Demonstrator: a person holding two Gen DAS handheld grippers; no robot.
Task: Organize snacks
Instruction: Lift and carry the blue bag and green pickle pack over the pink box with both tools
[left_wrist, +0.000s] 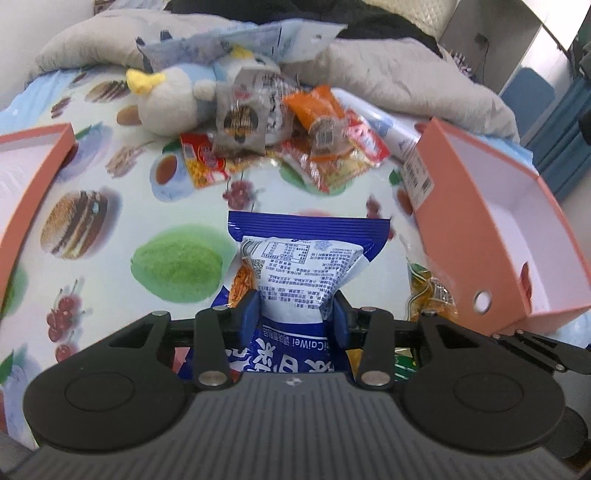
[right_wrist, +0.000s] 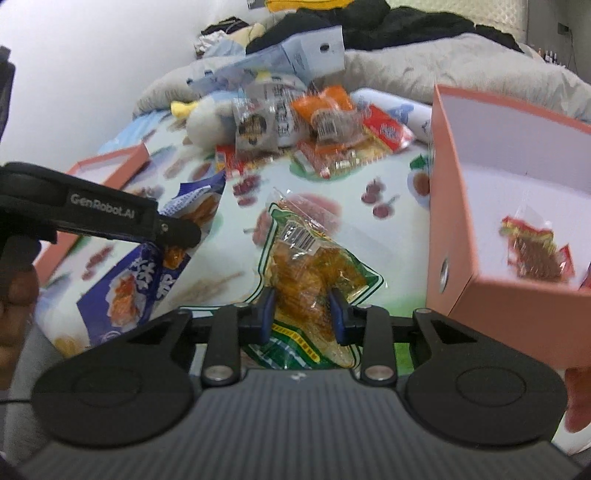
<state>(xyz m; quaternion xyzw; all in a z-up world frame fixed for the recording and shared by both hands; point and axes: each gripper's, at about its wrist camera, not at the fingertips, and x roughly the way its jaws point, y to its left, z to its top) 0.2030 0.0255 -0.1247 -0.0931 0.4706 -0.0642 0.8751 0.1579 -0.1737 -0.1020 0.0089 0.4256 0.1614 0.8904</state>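
Both grippers carry a snack, so the step in hand looks like dropping each into a box. The left gripper (left_wrist: 295, 314) has its jaws clamped on the blue pack (left_wrist: 295, 266), which sticks out toward 12 o'clock above the bed (left_wrist: 110, 206); swing it level toward the pink box (left_wrist: 480, 236) at 2 o'clock. The right gripper (right_wrist: 301, 314) pinches the green pack (right_wrist: 314, 269) between its jaws, box (right_wrist: 480, 184) at 2 o'clock; clear the wall before letting go
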